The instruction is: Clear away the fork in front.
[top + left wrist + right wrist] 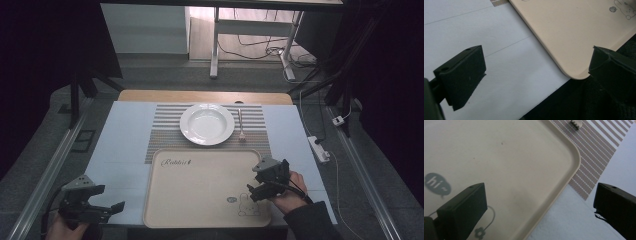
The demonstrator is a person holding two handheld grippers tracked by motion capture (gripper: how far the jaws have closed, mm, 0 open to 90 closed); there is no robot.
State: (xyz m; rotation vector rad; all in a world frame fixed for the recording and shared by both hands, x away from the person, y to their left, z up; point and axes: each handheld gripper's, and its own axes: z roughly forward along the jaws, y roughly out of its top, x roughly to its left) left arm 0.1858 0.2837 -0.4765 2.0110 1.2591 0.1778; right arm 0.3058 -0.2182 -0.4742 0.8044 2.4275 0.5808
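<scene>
Beige tray (200,185) sits flat on the bench (120,145), near edge centre, at approx 6 o'clock from the white plate (207,124). Printed script near its far-left corner, rabbit drawing near its near-right corner. Far edge of tray overlaps the striped placemat (165,125).

Right gripper (260,186) hovers over the tray's right rim, approx 4 o'clock from tray centre; person's hand (287,192) wraps it from behind. Its fingers (464,207) are spread wide w/ nothing between them. In the right gripper view one finger is above the tray's inside, the other out past the rim over placemat and bench; can't tell if either touches the rim.

Left gripper (102,200) is off the tray's near-left corner, approx 8 o'clock from tray centre, over bare bench. Fingers (461,75) also wide apart, holding nothing; tray corner shows between them in the left gripper view, not touched.

Fork (240,125) lies on the placemat just beside the plate at 3 o'clock, tines toward the tray.
</scene>
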